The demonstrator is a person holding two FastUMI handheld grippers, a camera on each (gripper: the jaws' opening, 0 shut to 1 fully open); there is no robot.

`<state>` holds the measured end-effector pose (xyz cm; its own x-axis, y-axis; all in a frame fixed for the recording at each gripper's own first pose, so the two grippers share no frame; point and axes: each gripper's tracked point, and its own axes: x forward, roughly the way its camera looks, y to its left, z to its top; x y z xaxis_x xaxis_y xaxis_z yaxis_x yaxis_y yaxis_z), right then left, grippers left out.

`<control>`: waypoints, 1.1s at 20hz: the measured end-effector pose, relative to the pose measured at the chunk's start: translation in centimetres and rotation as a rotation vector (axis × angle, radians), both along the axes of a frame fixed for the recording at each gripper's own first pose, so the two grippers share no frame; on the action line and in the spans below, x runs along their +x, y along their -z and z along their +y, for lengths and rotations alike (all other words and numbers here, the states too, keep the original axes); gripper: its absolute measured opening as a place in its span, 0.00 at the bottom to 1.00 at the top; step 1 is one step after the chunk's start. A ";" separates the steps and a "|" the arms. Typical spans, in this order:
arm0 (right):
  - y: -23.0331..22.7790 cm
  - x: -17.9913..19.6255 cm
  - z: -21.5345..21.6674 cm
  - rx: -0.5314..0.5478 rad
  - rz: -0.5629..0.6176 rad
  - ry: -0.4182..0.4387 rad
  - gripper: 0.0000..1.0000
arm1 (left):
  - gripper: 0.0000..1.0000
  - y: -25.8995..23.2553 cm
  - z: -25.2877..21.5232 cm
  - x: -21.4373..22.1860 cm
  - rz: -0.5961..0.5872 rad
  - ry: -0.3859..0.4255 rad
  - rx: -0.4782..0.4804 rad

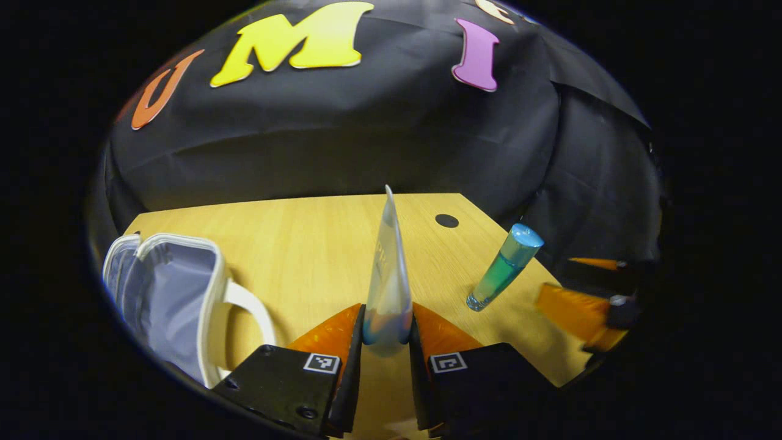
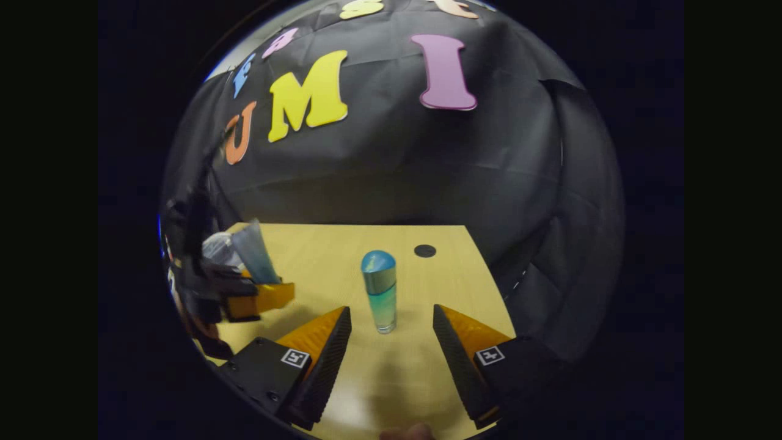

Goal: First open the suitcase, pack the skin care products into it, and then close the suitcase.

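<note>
My left gripper (image 1: 387,333) is shut on a flat translucent tube (image 1: 388,275) that stands upright between its fingers, above the wooden table (image 1: 305,244). The small white suitcase (image 1: 165,293) lies open at the lower left in the left gripper view, its pale lining showing. A blue-green bottle with a blue cap (image 1: 504,267) stands on the table to the right. In the right gripper view this bottle (image 2: 380,290) is just ahead of my open right gripper (image 2: 391,333), between the lines of its fingers. The left gripper (image 2: 253,299) with the tube (image 2: 253,260) appears at the left there.
A dark round hole (image 1: 446,220) marks the table near its far edge. The black cloth wall rises right behind the table. The table's right edge runs diagonally close to the bottle. The right gripper (image 1: 586,305) shows at the far right in the left gripper view.
</note>
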<state>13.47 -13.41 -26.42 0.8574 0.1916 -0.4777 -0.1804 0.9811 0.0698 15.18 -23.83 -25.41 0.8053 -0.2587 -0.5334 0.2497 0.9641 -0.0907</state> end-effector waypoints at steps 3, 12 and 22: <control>2.7 2.2 1.2 0.008 0.034 0.018 0.80 | 0.39 -3.2 2.8 -2.2 -0.009 -0.053 -0.036; 7.1 6.0 1.2 -0.015 0.107 0.076 0.54 | 0.40 -7.5 13.3 -4.7 -0.038 -0.218 -0.024; 2.4 2.4 2.2 -0.030 0.115 0.028 0.36 | 0.40 -6.8 25.8 -4.5 -0.036 -0.308 0.011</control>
<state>15.84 -11.17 -28.83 0.8015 0.1531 -0.5780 -0.1459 0.9875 0.0593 10.68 1.96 -18.61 0.8634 0.0064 -0.5044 -0.0519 0.9957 -0.0761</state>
